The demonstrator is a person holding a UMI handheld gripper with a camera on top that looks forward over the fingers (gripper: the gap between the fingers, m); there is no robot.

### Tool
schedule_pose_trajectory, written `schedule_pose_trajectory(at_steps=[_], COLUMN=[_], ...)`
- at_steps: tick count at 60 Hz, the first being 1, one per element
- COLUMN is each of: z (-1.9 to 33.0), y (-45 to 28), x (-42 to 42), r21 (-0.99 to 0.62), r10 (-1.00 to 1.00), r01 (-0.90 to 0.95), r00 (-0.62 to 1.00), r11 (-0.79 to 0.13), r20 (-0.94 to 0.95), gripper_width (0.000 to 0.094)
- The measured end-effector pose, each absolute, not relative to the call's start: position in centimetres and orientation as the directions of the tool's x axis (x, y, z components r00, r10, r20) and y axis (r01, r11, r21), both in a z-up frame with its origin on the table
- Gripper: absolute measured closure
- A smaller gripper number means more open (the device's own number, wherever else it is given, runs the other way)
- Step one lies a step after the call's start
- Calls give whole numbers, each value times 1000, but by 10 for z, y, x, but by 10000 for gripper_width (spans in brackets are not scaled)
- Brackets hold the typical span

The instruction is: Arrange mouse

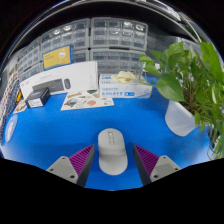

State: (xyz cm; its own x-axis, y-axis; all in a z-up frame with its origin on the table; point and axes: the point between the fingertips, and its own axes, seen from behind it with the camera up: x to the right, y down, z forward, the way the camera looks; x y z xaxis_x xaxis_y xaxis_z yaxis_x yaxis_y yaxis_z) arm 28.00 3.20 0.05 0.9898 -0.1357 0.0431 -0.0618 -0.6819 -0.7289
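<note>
Bench (60, 135) bright blue. Mouse (113, 150) white – claw (113, 160) finger pads (82, 158) magenta. Plant (190, 70) green. Second mouse (179, 117) pale grey-white. Box (38, 97) black; carton (70, 78) white with blue stripe. Drawer cabinets (95, 38) translucent grey.

box labels (105, 90) too small to read, plant (190, 70) cut off, drawer contents (70, 40) indistinct
</note>
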Motion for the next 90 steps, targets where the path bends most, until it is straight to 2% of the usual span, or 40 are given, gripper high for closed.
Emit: schedule_pose_trajectory(at_steps=[5,6,7,10,23,26,37,40,45,56,60,64,71,84,90], z=[-5,-5,-7,-8,-8,-8,0,22,78,212,239,249,218,87,42], y=[42,44,45,46,44,43,43,52,68,109,122,134,148,137,123], x=[282,283,279,273,272,272,268,254,216,61,-7,-71,-168,-267,-287], r21=[-718,-718,-717,-713,-675,-668,-634,-668,-732,-863,-885,-897,-877,-758,-704], r10=[-119,-118,-118,-103,-91,-84,-176,-209,-257,-241,-199,-144,-60,18,47], r01=[-55,-60,-64,-71,-10,8,-41,-59,-70,-65,-57,-35,-21,12,41], r00=[992,993,993,995,992,991,973,967,955,968,979,989,998,1000,999], r11=[-694,-693,-695,-697,-737,-744,-772,-742,-677,-501,-462,-441,-479,-652,-709], r20=[39,30,25,2,85,106,151,147,146,67,40,32,9,0,12], gripper_width=[208,257,265,404,550,616,620,618,618,615,618,618,619,620,621])
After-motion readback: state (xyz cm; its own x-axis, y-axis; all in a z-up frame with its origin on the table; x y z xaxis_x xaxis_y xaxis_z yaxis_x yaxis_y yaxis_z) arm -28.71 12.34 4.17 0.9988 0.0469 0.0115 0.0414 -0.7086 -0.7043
